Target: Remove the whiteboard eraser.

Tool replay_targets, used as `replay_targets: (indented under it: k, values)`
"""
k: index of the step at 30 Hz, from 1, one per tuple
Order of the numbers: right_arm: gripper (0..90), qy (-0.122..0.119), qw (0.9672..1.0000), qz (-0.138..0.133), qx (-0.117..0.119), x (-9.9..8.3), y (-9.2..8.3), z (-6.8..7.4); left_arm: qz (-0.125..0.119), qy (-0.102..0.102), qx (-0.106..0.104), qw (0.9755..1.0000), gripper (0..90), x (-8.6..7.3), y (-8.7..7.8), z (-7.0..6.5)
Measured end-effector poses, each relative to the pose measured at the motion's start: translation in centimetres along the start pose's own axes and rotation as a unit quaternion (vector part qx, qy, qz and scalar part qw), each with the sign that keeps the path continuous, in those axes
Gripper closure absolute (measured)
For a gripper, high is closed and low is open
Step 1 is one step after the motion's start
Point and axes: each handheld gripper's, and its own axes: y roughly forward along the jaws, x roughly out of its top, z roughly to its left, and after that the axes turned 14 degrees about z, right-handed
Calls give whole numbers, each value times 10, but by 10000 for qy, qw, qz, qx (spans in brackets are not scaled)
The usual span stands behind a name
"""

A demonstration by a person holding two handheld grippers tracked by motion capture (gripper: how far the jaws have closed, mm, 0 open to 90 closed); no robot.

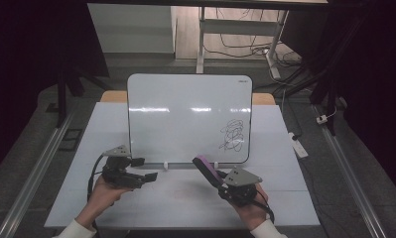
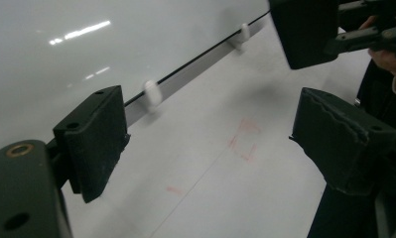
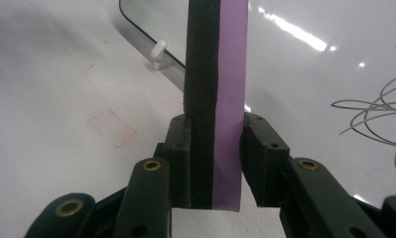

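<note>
A whiteboard point(image 1: 185, 119) stands upright across the white table point(image 1: 151, 201), with a black scribble point(image 1: 232, 134) near its lower right corner. My right gripper point(image 1: 219, 181) is shut on an eraser point(image 1: 207, 168) with a purple back and black felt, tilted up and left just in front of the board's lower edge. In the right gripper view the eraser point(image 3: 218, 94) rises between the pads, with the scribble point(image 3: 379, 114) to its right. My left gripper point(image 1: 145, 169) hovers open with nothing in it by the board's lower left corner. Its pads point(image 2: 94, 141) stand wide apart.
Small white feet point(image 1: 166, 165) prop the board's bottom edge. A faint red square mark point(image 2: 245, 141) lies on the table between the two grippers. Behind the table stand a desk frame and cables point(image 1: 235, 34). A power strip point(image 1: 298, 145) lies on the floor at right.
</note>
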Motion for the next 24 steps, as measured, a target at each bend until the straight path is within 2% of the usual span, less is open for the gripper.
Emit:
replay_targets:
  k: [5,14,24]
  values:
    - [659,-107,9999,26,15,1,3,5,118,177,-48,9998,131,16,9,-10]
    - [658,-308,9995,102,6,2,8,14,134,397,-114,9991,127,36,16,-18]
    - [659,-500,9987,123,-55,3,12,20,316,527,-349,9975,130,58,36,-27]
